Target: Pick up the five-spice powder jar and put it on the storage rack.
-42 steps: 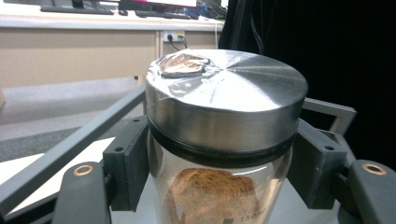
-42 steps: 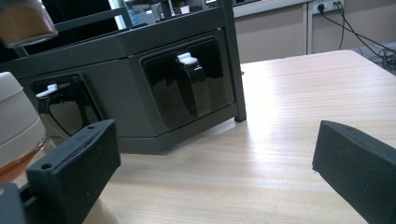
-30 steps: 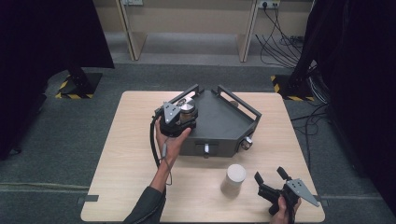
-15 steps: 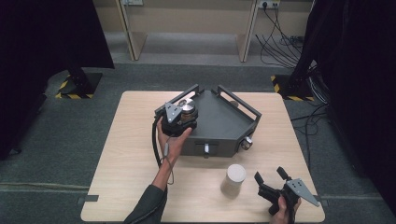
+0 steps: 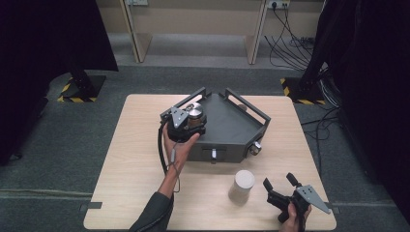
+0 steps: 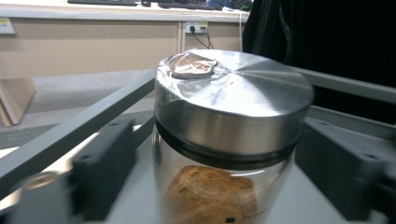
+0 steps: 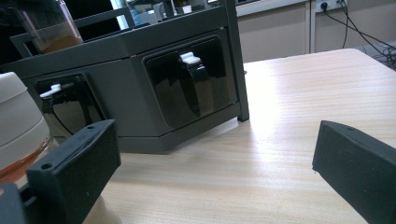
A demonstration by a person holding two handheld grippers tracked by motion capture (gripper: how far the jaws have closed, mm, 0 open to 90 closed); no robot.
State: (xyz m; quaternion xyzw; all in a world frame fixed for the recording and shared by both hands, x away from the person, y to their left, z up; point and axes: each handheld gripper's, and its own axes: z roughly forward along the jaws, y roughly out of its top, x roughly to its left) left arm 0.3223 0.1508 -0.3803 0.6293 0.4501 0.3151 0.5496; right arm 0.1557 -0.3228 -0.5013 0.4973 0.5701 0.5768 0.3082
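Left tongs [image 5: 189,117] newly parted (jar [image 6: 229,140] between)

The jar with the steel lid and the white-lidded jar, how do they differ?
The steel-lidded jar stands on top of the grey box, between the jaws of the left claw; the white-lidded jar stands on the table, left of the open right claw, untouched. One lid is shiny metal, the other matte white. Both stand upright with something brownish inside.
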